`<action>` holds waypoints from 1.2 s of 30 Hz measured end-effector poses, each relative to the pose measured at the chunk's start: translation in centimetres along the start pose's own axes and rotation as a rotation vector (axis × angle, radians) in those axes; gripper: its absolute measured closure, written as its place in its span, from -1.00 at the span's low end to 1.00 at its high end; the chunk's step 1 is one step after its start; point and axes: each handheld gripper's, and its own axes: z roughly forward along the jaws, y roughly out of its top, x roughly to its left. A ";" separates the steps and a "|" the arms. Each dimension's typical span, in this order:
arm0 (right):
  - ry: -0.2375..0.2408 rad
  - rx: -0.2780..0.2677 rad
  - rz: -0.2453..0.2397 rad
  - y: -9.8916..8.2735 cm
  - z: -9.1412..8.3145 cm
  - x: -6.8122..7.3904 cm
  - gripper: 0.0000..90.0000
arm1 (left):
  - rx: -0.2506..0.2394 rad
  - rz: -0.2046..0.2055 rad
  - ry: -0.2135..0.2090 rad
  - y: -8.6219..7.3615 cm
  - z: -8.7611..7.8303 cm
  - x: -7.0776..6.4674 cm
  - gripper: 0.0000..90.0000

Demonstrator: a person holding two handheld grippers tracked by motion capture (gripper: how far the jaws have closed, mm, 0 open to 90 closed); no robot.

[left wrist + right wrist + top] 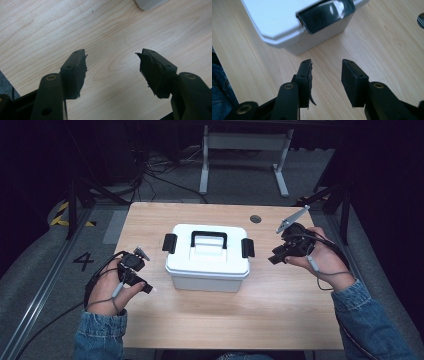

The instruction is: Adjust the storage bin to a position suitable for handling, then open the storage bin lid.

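White lidded box (207,257) sits mid-table (280,310), black handle on top, black latch at each end (lid on). Left gripper (148,287) low near the box's left side, jaws spread, nothing between, hand (107,290) resting on the table. Right gripper (274,259) just beside the right latch (247,248), jaws apart, empty, wrist raised.

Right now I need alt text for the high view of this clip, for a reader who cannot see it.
A closed white storage box with a black handle and black side latches sits mid-table, flanked by a person's two hand-held grippers. The left gripper and right gripper both point toward the box without touching it.
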 end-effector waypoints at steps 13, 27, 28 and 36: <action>0.036 -0.060 -0.051 4.2 -0.1 0.6 0.34 | 0.010 0.002 0.000 0.0 0.1 0.1 -0.14; 0.052 -0.102 -0.090 8.6 1.5 0.8 0.24 | 0.009 -0.004 0.002 -0.6 0.3 0.0 -0.14; 0.052 -0.101 -0.096 9.0 1.7 0.9 0.24 | 0.010 -0.005 0.005 -0.6 0.3 0.0 -0.15; 0.066 -0.101 -0.120 10.9 3.2 1.2 0.18 | 0.011 0.001 0.014 -0.7 0.4 0.0 -0.16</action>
